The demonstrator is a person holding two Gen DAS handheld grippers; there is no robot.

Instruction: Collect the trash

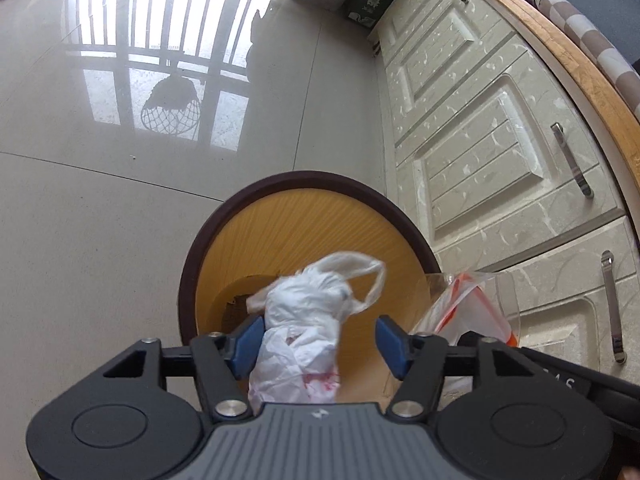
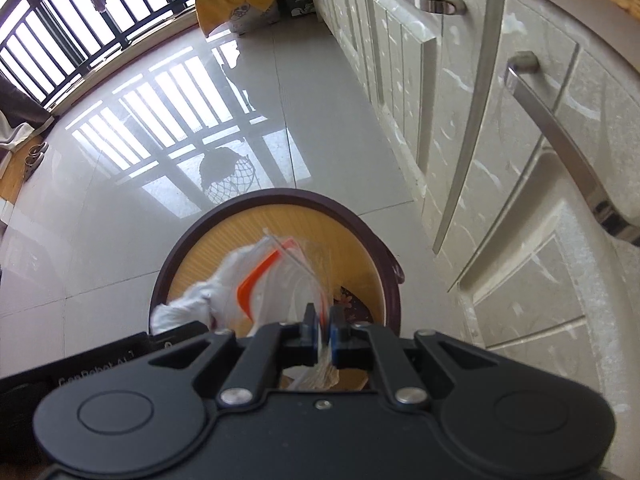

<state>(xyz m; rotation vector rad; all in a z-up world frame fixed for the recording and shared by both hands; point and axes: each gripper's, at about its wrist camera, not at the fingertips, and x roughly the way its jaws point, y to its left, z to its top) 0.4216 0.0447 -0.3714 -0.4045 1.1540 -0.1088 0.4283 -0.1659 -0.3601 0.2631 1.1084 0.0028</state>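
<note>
One crumpled white bag point(image 1: 304, 320), red-stained, between parted left tongs point(image 1: 320, 340).

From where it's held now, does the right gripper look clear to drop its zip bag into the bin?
Probably yes. The right gripper, shut on the clear zip bag, hangs above the bin, whose mouth is open. Only the white plastic bag at the left gripper shares that space.

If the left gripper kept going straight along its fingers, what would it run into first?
Probably the white plastic bag between the open left gripper fingers, then the inside of the trash bin below; depth is unclear.
</note>
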